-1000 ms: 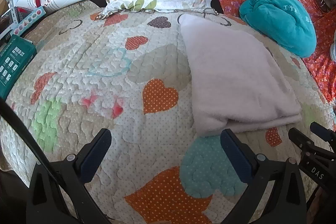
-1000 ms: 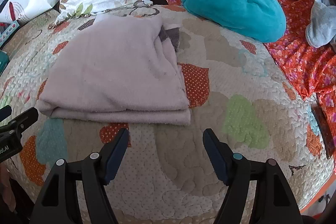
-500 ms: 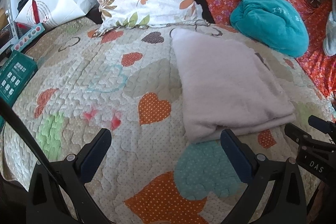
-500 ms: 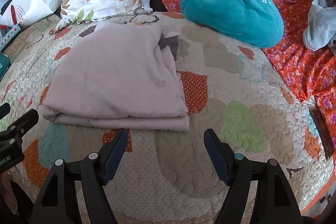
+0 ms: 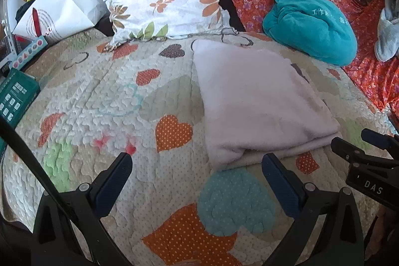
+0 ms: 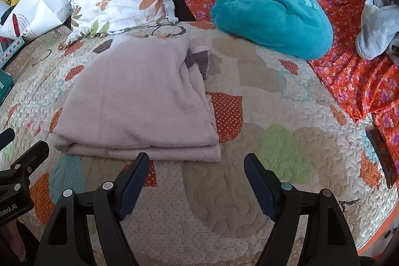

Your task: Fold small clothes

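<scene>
The big bed (image 6: pixel 286 96) has a heart quilt, and the pink cloth (image 6: pixel 139 101) lies folded flat on it, just in front of both tongs. The left tongs (image 5: pixel 197 173) are wide open and hold nothing. The right tongs (image 6: pixel 197 176) are opening, nothing between them. To fold again neatly, each should pinch a near corner together

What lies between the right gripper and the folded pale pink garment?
Only bare heart-patterned quilt. In the right wrist view the right gripper, jaws opening and empty, sits just short of the folded pale pink garment.
</scene>
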The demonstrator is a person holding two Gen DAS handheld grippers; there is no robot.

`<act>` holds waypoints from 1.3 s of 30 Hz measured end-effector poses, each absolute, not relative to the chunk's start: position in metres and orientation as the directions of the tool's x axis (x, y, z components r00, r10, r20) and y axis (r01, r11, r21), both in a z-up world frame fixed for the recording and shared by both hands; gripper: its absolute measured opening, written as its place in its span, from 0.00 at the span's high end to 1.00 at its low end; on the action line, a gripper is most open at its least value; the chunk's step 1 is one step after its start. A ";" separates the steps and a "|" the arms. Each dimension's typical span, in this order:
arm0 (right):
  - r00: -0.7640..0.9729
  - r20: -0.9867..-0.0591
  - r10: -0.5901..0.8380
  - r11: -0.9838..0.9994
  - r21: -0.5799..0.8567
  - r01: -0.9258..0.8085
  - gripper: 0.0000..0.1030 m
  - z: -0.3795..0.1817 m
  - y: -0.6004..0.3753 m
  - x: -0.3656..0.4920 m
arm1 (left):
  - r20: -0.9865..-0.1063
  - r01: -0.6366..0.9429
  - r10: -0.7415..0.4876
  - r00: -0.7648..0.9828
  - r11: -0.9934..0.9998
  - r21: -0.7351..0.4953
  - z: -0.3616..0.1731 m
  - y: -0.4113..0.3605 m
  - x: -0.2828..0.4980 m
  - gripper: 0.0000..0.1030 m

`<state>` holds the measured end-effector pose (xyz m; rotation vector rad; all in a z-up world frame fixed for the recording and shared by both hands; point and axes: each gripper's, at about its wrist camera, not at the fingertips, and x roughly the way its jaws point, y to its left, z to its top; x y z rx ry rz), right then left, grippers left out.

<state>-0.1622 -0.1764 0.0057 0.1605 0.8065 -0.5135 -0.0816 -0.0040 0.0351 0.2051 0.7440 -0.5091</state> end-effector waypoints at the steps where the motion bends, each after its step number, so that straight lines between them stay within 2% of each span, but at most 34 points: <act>1: 0.576 -0.725 -0.376 0.866 -0.054 0.497 0.20 0.005 -0.176 -0.162 | -0.698 0.510 -0.368 0.614 0.860 -0.004 0.034 -0.004 -0.080 0.00; 39: 0.564 -0.745 -0.355 0.882 -0.069 0.465 0.18 -0.003 -0.170 -0.157 | -0.758 0.501 -0.347 0.552 0.865 -0.032 0.019 -0.004 -0.070 0.00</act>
